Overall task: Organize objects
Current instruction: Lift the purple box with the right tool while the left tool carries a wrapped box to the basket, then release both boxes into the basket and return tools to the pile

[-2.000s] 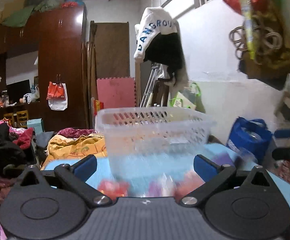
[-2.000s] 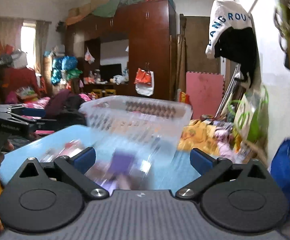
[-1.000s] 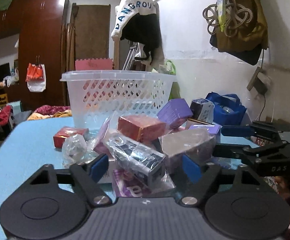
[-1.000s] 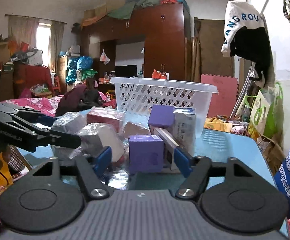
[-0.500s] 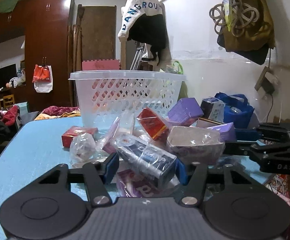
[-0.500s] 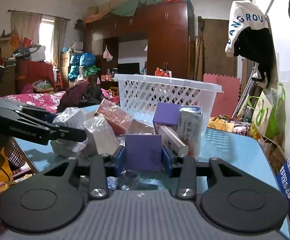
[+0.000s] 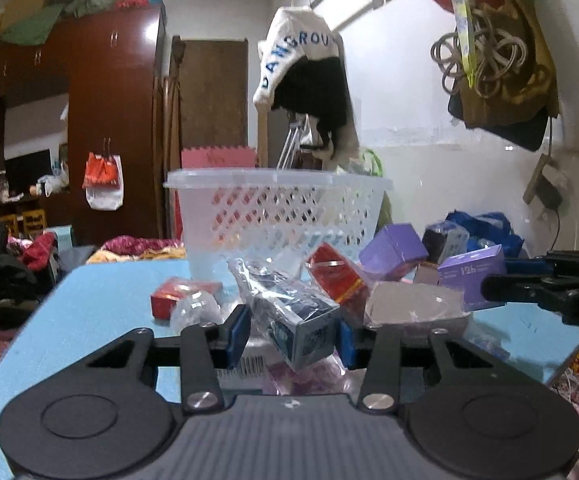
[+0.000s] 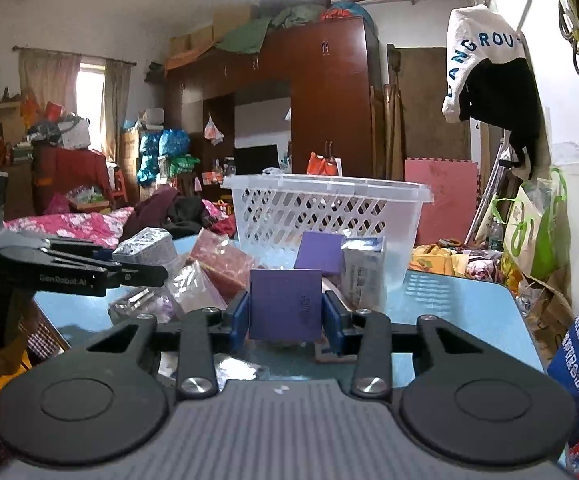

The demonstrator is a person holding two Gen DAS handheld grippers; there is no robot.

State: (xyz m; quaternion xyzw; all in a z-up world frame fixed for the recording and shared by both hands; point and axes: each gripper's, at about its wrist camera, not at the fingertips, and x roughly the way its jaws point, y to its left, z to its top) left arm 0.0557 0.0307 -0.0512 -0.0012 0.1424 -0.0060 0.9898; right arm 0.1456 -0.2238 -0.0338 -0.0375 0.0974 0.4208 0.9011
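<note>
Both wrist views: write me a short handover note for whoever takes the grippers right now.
Left gripper: jaws closing on the plastic-wrapped dark box.
Right gripper: shut on a purple box.
The other boxes sit piled on the blue table in front of the white basket.
Done: two boxes gripped; nothing visibly in the basket.
Left: drop both in, then clear the pile.

Your stock, placed from the white slotted basket (image 8: 325, 216): purple box (image 8: 285, 305) upright, in front of it; plastic-wrapped dark box (image 7: 289, 316) tilted, nearer you; red box (image 7: 335, 276) leaning before the basket; smaller red box (image 7: 181, 294) flat, to its left.
</note>
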